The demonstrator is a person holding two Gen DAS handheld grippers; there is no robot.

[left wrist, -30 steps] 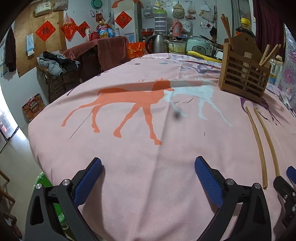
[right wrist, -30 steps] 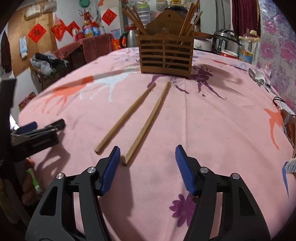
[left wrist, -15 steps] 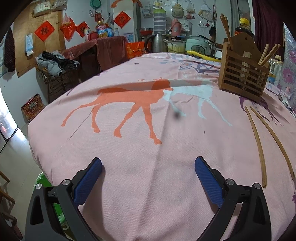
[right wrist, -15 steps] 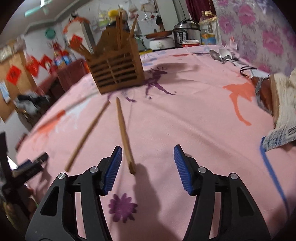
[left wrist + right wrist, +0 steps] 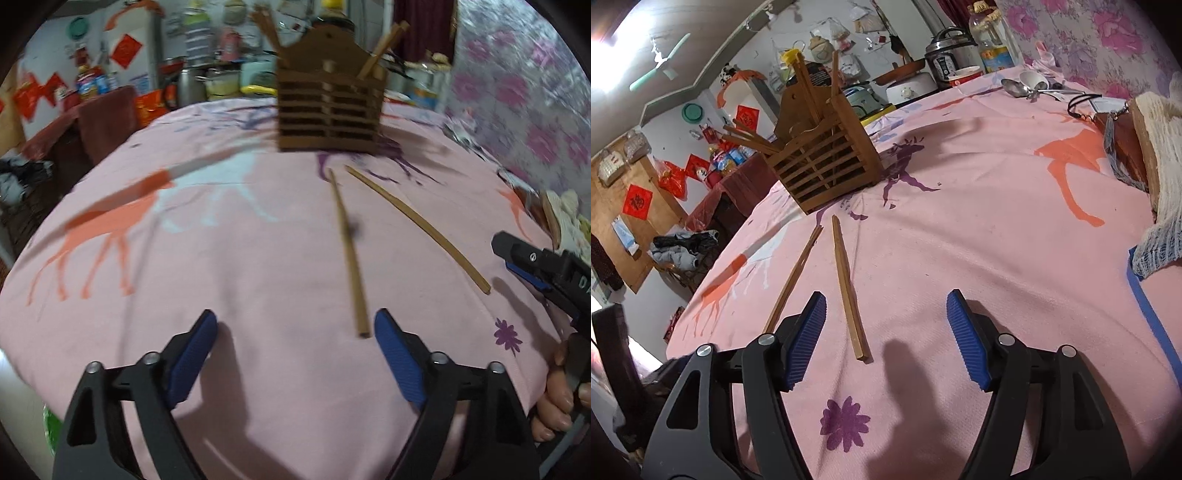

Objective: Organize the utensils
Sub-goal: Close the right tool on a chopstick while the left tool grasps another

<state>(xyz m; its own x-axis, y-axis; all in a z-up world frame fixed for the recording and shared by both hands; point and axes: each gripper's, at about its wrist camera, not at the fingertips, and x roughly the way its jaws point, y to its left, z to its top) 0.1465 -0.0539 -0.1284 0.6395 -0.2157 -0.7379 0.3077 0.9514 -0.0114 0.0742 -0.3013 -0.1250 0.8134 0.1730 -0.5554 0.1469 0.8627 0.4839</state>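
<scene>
Two chopsticks point(image 5: 349, 251) point(image 5: 417, 221) lie flat on the pink tablecloth point(image 5: 240, 280), in the middle of the frame, below the wooden holder point(image 5: 328, 110) at the top; the left gripper point(image 5: 295, 354) is closing with nothing inside; the right gripper point(image 5: 886, 339) is opening, also empty; one stick end sits between its jaws; bare cloth lies all around

wall point(image 5: 746, 55): white | red decorations point(image 5: 637, 201) | floral curtain point(image 5: 1108, 29)

Pink cloth point(image 5: 960, 240) covering the desk, rice cooker point(image 5: 947, 51) standing behind, red paper squares point(image 5: 637, 199) hanging on the wall
</scene>
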